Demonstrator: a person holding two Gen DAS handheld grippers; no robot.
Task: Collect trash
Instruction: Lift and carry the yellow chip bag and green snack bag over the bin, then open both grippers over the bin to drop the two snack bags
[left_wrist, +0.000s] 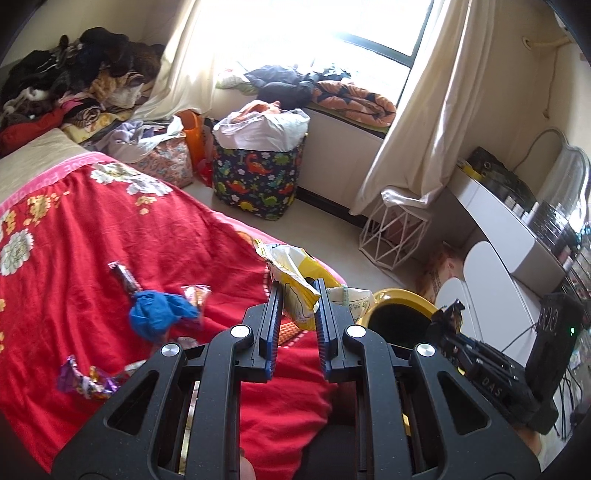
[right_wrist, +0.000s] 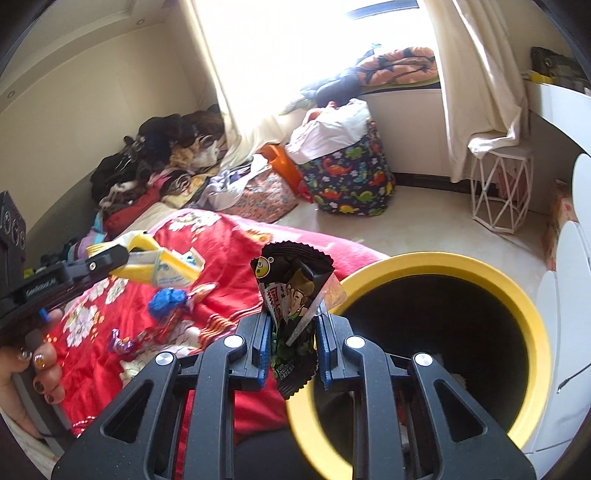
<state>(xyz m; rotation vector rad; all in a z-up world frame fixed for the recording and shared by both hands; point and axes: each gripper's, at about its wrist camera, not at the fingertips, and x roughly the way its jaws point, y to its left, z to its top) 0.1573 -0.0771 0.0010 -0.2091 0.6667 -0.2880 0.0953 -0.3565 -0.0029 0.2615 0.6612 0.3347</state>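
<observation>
My left gripper (left_wrist: 297, 291) is shut on a crumpled yellow-and-white snack bag (left_wrist: 291, 273), held above the edge of the red bed cover (left_wrist: 110, 229). The right gripper (right_wrist: 291, 321) is shut on a black snack wrapper (right_wrist: 291, 291), just left of the yellow-rimmed bin (right_wrist: 517, 295). The bin's rim (left_wrist: 402, 295) also shows in the left wrist view, right of my fingers. In the right wrist view the left gripper with the yellow bag (right_wrist: 162, 266) hovers over the bed. On the cover lie a blue crumpled wad (left_wrist: 159, 314), a dark bar wrapper (left_wrist: 125, 277), a small clear wrapper (left_wrist: 195, 295) and a purple foil wrapper (left_wrist: 85, 380).
A dinosaur-print basket (left_wrist: 258, 177) stuffed with a white bag stands on the floor by the window seat. A white wire stool (left_wrist: 395, 236) and a white desk (left_wrist: 509, 229) are to the right. Clothes pile (left_wrist: 74, 85) at the bed's far end. A cardboard box (left_wrist: 443, 269) sits under the desk.
</observation>
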